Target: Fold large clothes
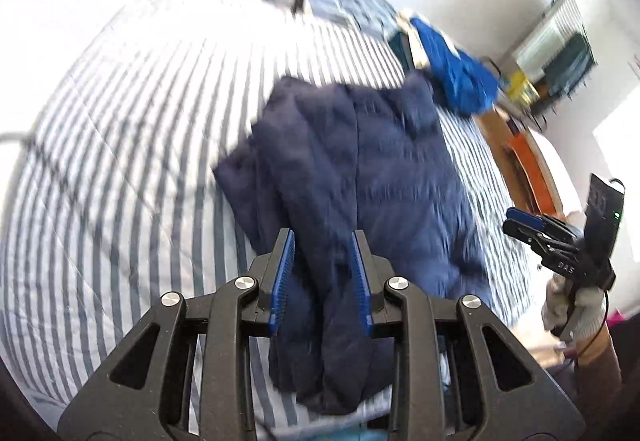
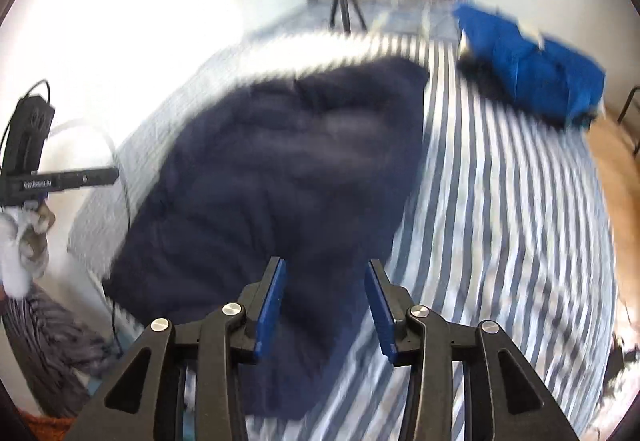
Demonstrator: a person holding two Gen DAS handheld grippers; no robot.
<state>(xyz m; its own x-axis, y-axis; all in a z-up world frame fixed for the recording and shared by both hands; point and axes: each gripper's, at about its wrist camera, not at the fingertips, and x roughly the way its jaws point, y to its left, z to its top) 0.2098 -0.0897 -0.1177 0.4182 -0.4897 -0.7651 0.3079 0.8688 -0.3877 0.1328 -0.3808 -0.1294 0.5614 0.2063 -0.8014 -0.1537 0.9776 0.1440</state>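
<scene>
Blur softens navy garment [image 1: 352,177] on striped bed [image 1: 120,145]; left tool [image 1: 322,277], right tool [image 2: 325,301] both released.

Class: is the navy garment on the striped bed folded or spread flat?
Folded: the navy garment lies in doubled layers on the striped bed.

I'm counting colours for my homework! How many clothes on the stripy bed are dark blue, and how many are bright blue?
Dark navy garment: 1
Bright blue garment: 1
Total: 2, both on the striped bedspread. A blurred patterned heap at the far end of the bed is not counted.
</scene>
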